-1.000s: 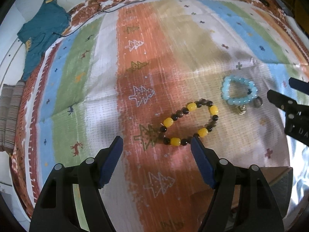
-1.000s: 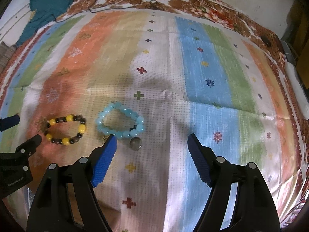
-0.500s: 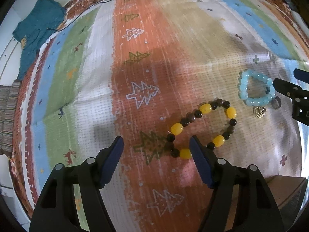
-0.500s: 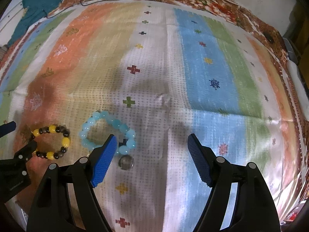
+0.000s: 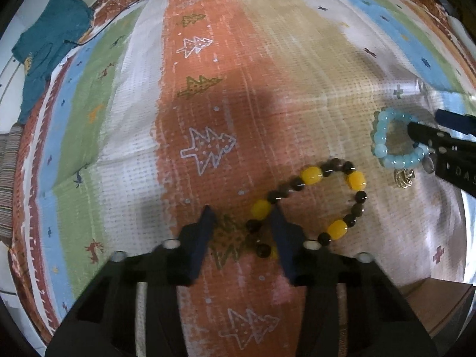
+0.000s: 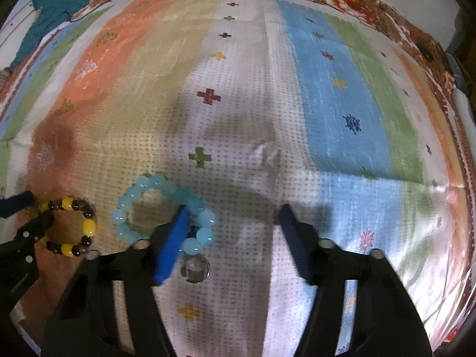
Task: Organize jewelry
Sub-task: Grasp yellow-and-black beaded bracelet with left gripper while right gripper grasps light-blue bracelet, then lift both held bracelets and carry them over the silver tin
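Note:
A yellow and dark bead bracelet (image 5: 312, 205) lies on the striped cloth (image 5: 267, 74); it also shows in the right wrist view (image 6: 71, 226). My left gripper (image 5: 241, 220) is low over its near-left part, jaws partly closed around several beads, still with a gap. A light blue bead bracelet (image 5: 392, 139) with charms lies to the right; it shows in the right wrist view (image 6: 160, 208). My right gripper (image 6: 235, 214) is open, its left finger inside the blue loop over its right side.
A teal garment (image 5: 47, 47) lies at the far left edge of the cloth. A black cable (image 5: 125, 9) runs along the far edge. A brown box corner (image 5: 440, 300) sits at the near right.
Both grippers moved forward and down onto the bracelets. The left jaws have narrowed around the yellow bracelet's near-left beads. The right jaws have narrowed somewhat over the blue bracelet.

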A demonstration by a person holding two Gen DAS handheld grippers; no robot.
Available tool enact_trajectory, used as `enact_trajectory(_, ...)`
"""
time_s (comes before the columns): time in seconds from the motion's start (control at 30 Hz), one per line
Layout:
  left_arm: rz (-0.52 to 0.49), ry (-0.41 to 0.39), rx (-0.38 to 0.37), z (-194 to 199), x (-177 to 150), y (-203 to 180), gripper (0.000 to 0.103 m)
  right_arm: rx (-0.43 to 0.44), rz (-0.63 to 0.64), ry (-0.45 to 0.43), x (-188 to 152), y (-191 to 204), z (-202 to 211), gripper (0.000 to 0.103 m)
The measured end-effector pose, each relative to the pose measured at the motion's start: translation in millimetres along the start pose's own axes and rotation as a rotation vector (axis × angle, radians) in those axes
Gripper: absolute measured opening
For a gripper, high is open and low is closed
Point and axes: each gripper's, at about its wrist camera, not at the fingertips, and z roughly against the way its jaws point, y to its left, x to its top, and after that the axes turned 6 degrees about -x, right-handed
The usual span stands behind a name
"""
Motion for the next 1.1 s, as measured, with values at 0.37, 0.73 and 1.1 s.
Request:
enact_trajectory(0.37,-0.029,0.013,0.041,4.6,-2.2,-10.0,0.013,-0.02,0.018,-0.017,-3.7,-1.3,5.7,0.012)
enact_trajectory(0.73,-0.026,-0.009,0.034,16.9,-5.0,-14.9,0.013,-0.008,0.039,-0.04,-7.8,2.1,27.9,0.012)
enact_trajectory(1.1,-0.004,-0.043,0.015,37.7,-9.2,-10.8,0.013,-0.023,0.072,-0.01,-31.4,3.1,35.6,0.012)
